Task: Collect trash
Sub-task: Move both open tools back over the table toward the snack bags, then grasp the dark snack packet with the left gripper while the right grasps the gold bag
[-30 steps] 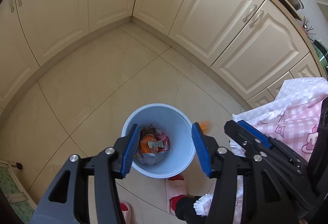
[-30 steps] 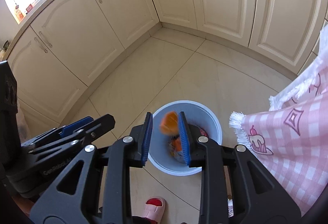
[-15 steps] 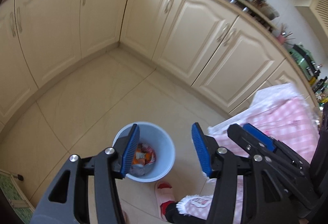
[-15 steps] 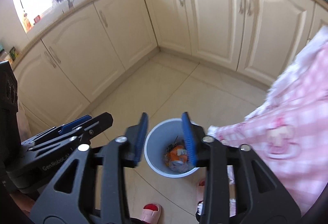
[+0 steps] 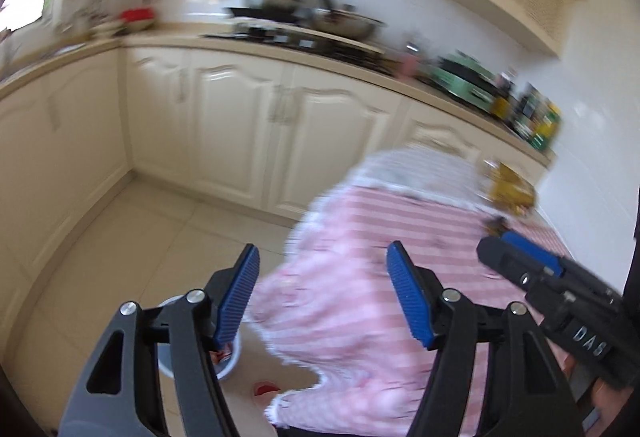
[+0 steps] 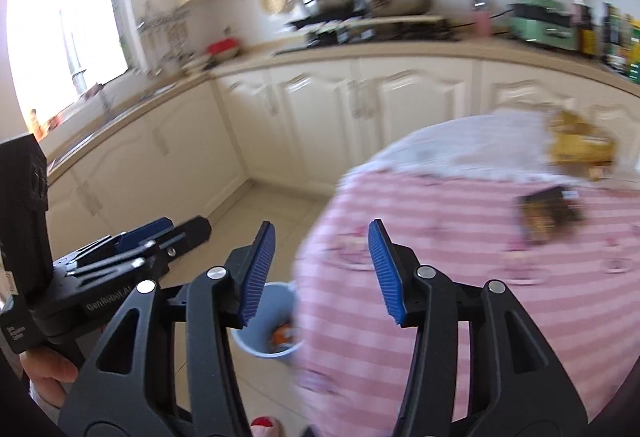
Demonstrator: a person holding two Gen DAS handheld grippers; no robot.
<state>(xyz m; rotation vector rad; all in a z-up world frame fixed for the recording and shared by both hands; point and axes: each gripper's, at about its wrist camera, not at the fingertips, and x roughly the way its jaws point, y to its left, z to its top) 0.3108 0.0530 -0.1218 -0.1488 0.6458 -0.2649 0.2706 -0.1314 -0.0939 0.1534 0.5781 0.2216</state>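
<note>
A: Left wrist view, everything smeared with blur. The left tongs [image 5: 323,293] are spread wide, having just been opening, with nothing between the blue pads [image 5: 408,297]. Beyond them lies the table [image 5: 360,321] in its pink striped cloth.

B: And the trash?

A: A yellow wrapper [image 5: 510,193] sits at the far end of the table, a small dark piece [image 5: 496,224] just in front of it. The blue bin [image 5: 230,355] peeks out on the floor, low and mostly hidden behind the left finger. The right tongs [image 5: 516,251] poke in from the right edge.

B: Over to the right wrist.

A: The right tongs [image 6: 320,269] are parted too, also just been opening, and empty. The bin [image 6: 266,321] stands on the floor just beside the table [image 6: 460,297], orange scraps [image 6: 282,333] inside. The yellow wrapper [image 6: 580,145] is at the far right of the cloth, a dark packet [image 6: 548,211] nearer. A hand [image 6: 50,369] grips the left tongs [image 6: 172,233] at the left edge.
</note>
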